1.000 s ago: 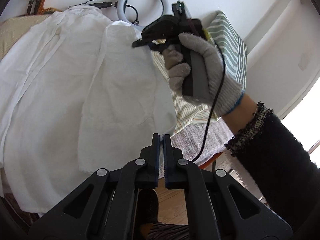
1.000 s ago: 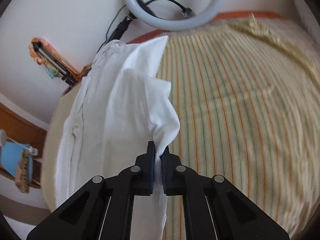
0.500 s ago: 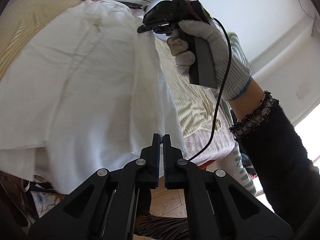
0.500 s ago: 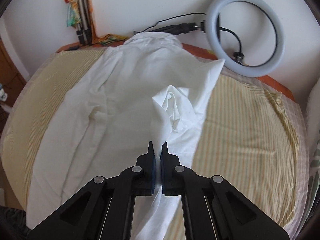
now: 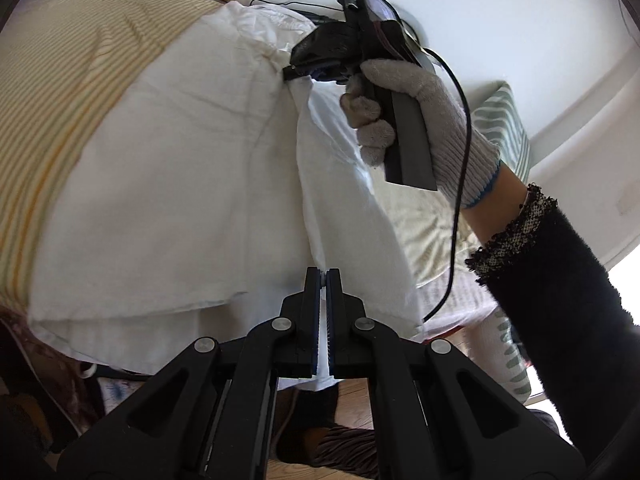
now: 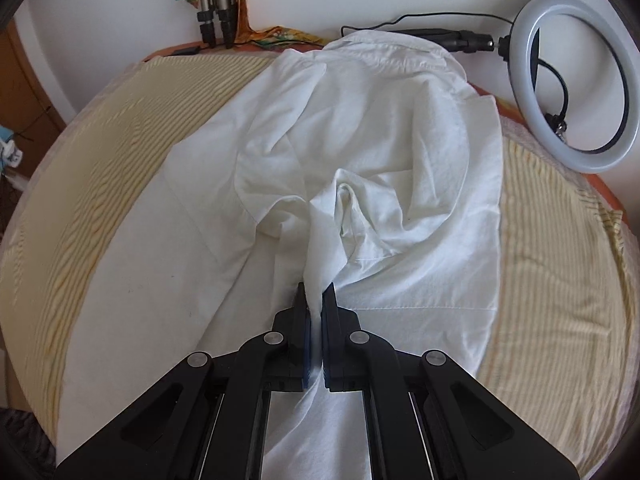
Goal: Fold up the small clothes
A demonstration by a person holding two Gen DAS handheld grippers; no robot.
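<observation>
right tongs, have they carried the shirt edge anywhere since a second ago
Yes. The right tongs, shut on the white shirt, swung left across it: the ring light, earlier top centre, now sits far right.

Ring light (image 6: 576, 80) beside shirt (image 6: 360, 140)

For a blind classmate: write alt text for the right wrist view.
The right gripper pinches a fold of a white shirt spread on a yellow striped bedcover. A ring light lies at the far right, tripod legs against the white wall behind.
</observation>
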